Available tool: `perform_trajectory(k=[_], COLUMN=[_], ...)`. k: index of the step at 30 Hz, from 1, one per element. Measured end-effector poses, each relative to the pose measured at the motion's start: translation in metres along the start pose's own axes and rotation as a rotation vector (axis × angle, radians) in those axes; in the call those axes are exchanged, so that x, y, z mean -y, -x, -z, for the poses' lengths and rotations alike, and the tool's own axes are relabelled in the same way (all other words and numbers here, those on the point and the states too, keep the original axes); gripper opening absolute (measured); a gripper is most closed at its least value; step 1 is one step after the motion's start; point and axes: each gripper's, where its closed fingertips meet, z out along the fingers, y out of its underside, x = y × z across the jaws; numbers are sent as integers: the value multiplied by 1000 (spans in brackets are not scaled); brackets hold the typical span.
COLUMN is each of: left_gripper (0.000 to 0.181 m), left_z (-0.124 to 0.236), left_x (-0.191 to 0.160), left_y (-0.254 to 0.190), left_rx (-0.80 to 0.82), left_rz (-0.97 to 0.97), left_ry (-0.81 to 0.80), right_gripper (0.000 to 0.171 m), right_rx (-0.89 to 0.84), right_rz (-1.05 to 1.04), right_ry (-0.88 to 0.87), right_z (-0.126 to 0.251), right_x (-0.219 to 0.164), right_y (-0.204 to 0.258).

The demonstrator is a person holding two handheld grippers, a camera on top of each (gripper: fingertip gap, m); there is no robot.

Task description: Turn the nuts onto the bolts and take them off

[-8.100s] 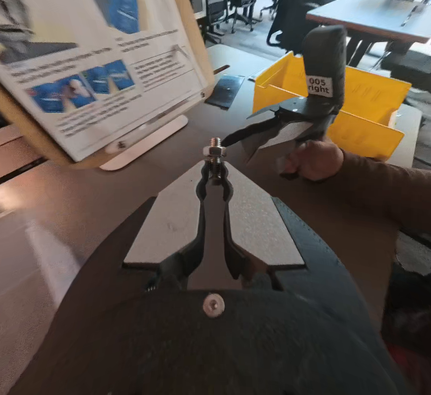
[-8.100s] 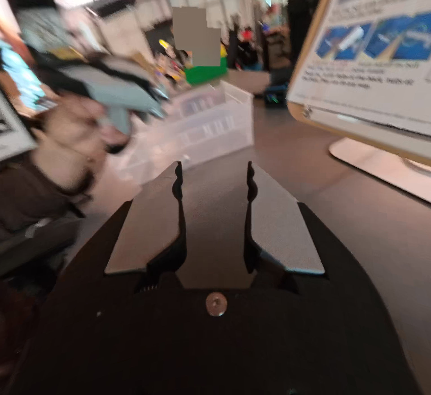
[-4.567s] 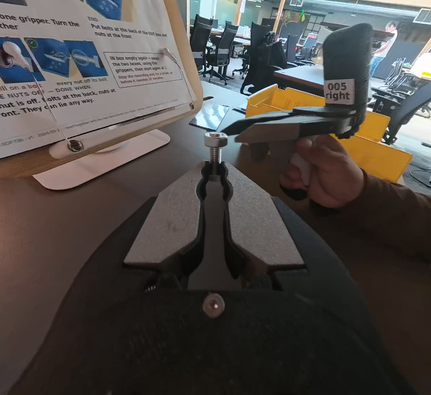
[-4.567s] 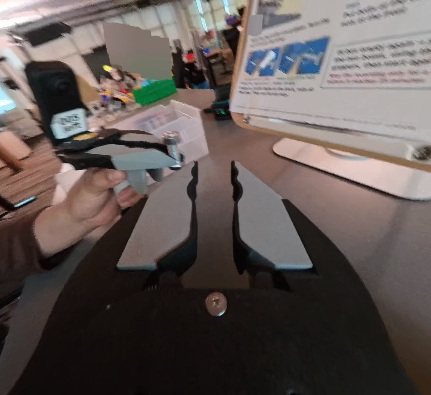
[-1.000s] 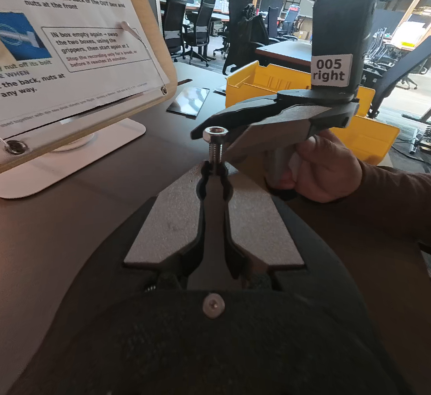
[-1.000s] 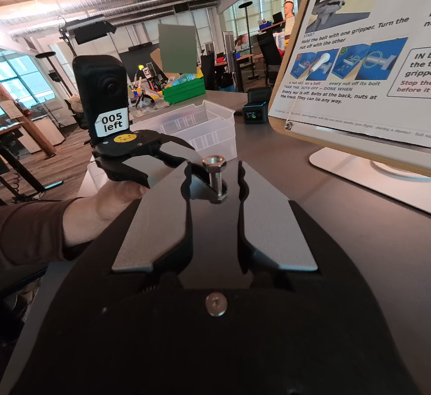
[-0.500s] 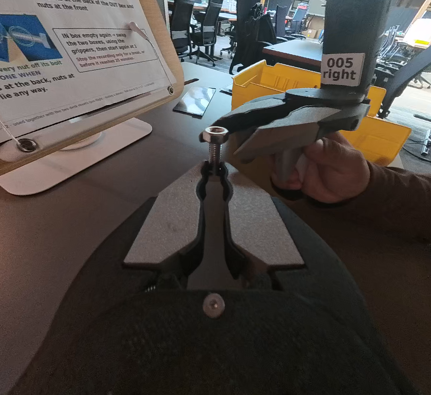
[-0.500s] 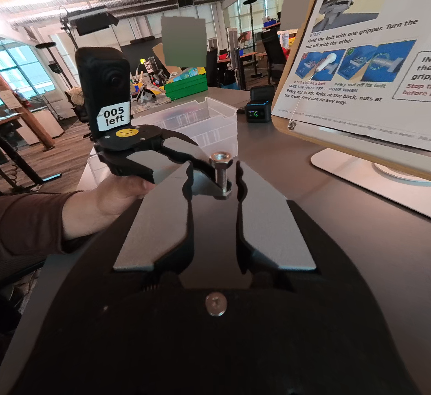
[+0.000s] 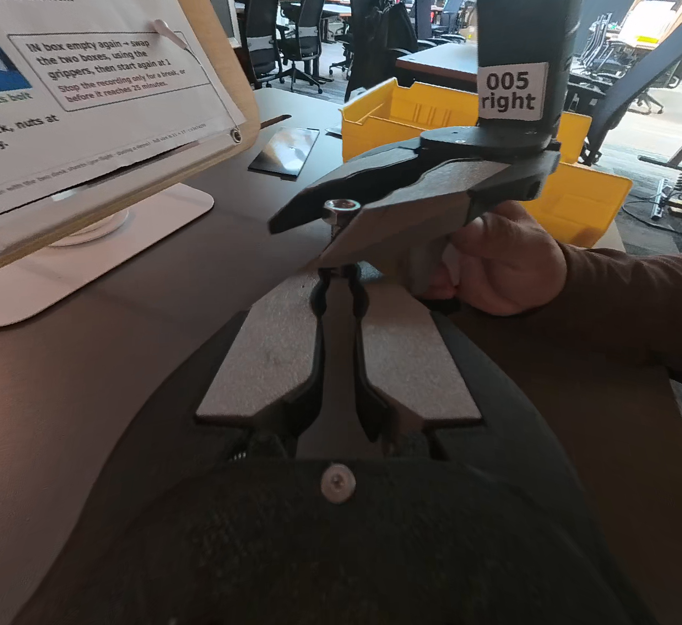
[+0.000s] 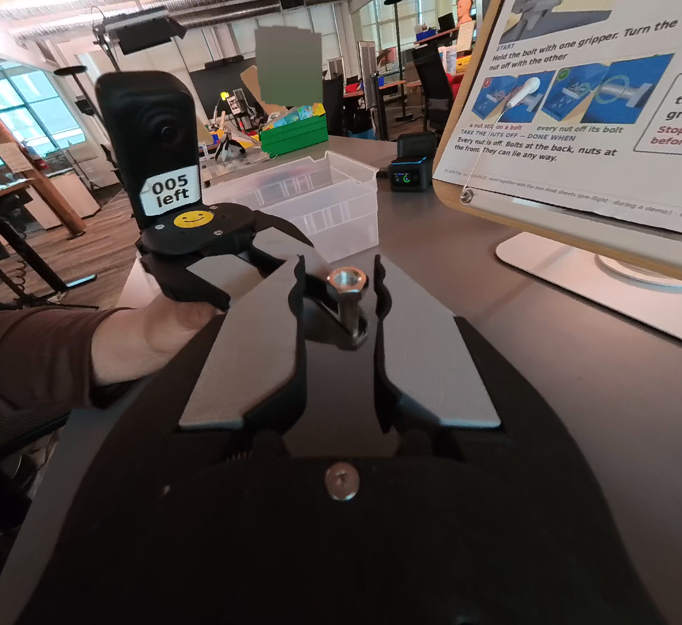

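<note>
A steel bolt (image 10: 348,315) stands upright, its lower end pinched in my shut left gripper (image 9: 338,273). A hex nut (image 10: 347,280) sits at the bolt's top end, its hole facing up; it also shows in the left wrist view (image 9: 341,208). My right gripper (image 10: 339,275) is open, with one finger on each side of the nut and a small gap on both sides. In the left wrist view, the right gripper's near finger (image 9: 391,230) hides most of the bolt's shank.
An instruction board (image 9: 110,72) on a white stand is at the left, close behind the bolt. A yellow bin (image 9: 443,120) stands behind the right gripper, and a clear bin (image 10: 324,201) behind the left gripper. A flat black plate (image 9: 286,153) and a small black device (image 10: 409,171) lie on the brown table. Both grippers' tips are close together, under 4 cm apart.
The right gripper, away 8 seconds ago, has moved in until its open fingers straddle the nut. The nut, then just above the left fingertips, now sits at the bolt's top.
</note>
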Motion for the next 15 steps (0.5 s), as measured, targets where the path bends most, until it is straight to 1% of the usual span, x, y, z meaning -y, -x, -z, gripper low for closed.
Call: perform_trajectory(k=[8, 11, 15], left_gripper=[8, 8, 8], left_z=[9, 8, 2], left_x=[-1, -2, -4], left_y=[27, 25, 12], left_rx=[91, 75, 26], left_rz=[74, 90, 50], left_ry=[-10, -11, 7], right_gripper=[34, 32, 33], right_rx=[-16, -4, 6], right_rz=[-35, -37, -19], right_ry=[-44, -26, -5], right_z=[10, 7, 0], right_x=[8, 5, -1], right_y=[-8, -6, 0])
